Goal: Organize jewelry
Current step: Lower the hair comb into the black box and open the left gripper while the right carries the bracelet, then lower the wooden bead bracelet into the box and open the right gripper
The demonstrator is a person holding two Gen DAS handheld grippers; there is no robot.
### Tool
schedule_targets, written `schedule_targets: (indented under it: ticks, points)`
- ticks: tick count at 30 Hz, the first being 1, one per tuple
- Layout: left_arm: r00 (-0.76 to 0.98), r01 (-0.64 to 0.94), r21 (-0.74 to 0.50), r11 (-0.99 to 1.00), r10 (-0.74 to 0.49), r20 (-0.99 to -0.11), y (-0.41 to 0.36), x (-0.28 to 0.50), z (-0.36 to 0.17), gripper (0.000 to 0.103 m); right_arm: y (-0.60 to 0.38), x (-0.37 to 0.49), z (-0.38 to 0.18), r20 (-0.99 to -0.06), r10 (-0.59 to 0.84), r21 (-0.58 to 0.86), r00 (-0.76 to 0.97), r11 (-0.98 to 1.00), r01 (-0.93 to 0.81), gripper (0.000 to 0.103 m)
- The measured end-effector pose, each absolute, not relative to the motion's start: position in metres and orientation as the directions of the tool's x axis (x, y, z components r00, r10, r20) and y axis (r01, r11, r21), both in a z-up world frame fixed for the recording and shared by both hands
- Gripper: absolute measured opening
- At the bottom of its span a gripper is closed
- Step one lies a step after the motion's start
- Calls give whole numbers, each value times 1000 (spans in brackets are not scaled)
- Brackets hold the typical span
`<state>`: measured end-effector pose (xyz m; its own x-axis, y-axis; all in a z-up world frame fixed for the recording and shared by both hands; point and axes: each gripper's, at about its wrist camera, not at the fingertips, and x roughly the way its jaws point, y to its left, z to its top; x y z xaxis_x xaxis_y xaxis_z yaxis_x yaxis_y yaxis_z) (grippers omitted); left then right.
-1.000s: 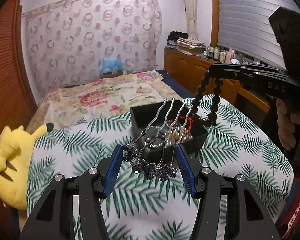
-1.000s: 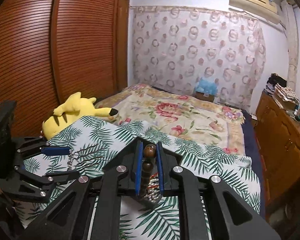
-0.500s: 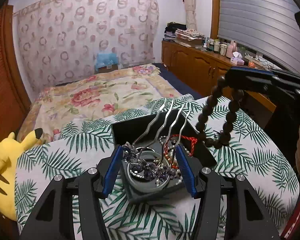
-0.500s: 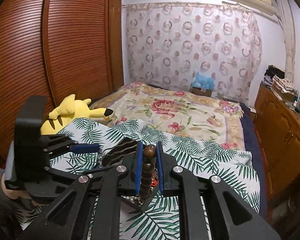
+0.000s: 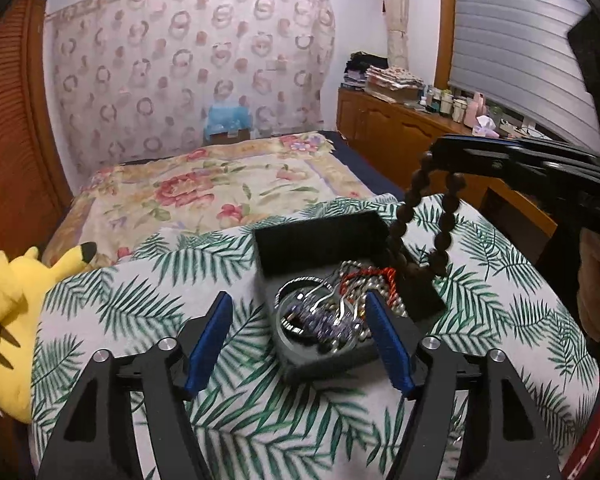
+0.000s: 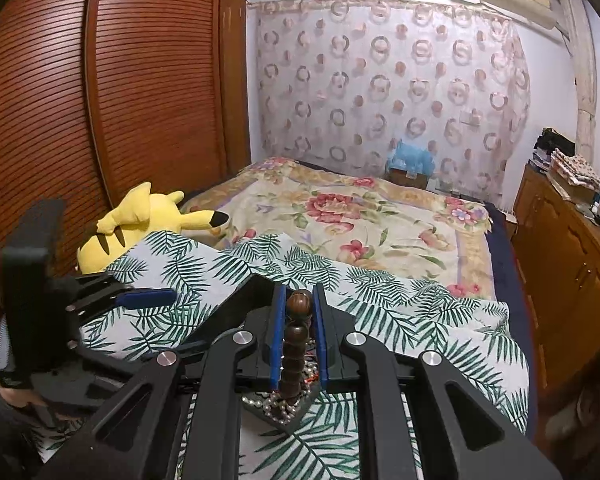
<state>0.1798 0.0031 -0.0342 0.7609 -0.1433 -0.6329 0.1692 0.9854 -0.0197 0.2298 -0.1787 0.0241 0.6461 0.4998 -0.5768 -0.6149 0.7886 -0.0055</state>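
Left wrist view, low centre: left gripper (image 5: 298, 326), jaws just opened, released; hair comb (image 5: 324, 318) lies in the black box (image 5: 320, 236). Upper right, right gripper (image 5: 440, 152) clenches the bead bracelet (image 5: 408, 208); lower it over the box before letting go.

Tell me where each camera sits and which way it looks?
Left wrist: on the left gripper, open, jaws just widened, looking down at the black jewelry box on the leaf-print bed cover; a hand shows far right.
Right wrist: on the right gripper, shut on the brown bead bracelet, facing the bed and curtain.
Shared: box, bracelet, Pikachu plush, each other's gripper.
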Motion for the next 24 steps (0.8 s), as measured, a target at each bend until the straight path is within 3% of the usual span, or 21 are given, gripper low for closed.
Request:
schedule_targets:
  ticks: [8,14,24]
  points:
    - [776,158,-20,987,-137,-616,15,162,-27,85,-165,242,8,-608,491,21,624,795,-606,15]
    - [784,151,-19,988,-131,-607,20,155,-26,91,-159,245,7,-614,485,20,623,798,-602,15]
    - [784,150,-25,988,-134,-606,22,148,-28,92,-158,245,9,-608,481,14,632,803,-596,16]
